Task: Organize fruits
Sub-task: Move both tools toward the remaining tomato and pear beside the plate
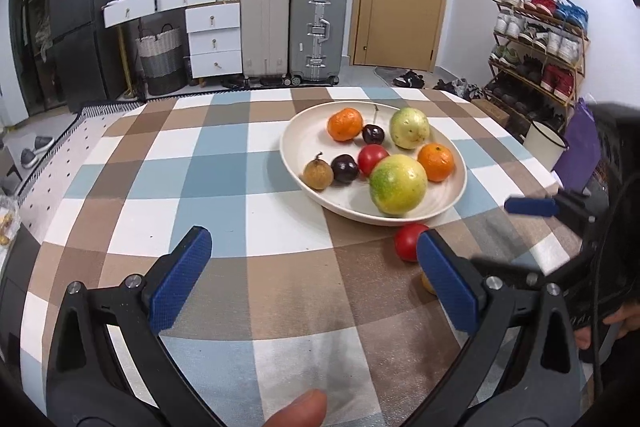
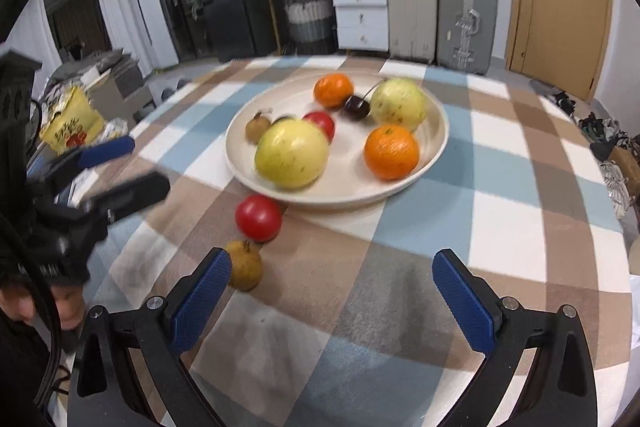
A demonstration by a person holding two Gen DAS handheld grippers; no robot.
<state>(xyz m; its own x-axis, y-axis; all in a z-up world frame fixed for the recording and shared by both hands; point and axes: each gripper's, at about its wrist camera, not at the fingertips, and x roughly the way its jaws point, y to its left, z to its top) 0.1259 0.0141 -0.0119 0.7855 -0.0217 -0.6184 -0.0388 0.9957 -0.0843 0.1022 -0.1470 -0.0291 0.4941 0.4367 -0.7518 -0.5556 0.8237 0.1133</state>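
A cream plate (image 1: 294, 135) (image 2: 240, 155) on the checked tablecloth holds two oranges, two large yellow-green fruits, a red tomato (image 1: 372, 158), dark cherries and a brown fruit. A second red tomato (image 1: 405, 239) (image 2: 258, 218) lies on the cloth against the plate's near rim. Just in front of it lies a small brown-yellow fruit (image 2: 245, 269), touching the left finger of my open, empty right gripper (image 2: 331, 263). My left gripper (image 1: 312, 241) is also open and empty; its right finger partly hides the loose tomato. One of the right gripper's fingers (image 1: 530, 206) shows at the right edge.
The round table's edge (image 1: 120, 115) curves away at left and back. Suitcases (image 1: 318, 31), white drawers and a shoe rack (image 1: 540, 51) stand beyond it. A yellow snack bag (image 2: 70, 129) lies off the table's left side. A person's thumb (image 1: 300, 409) shows at the bottom.
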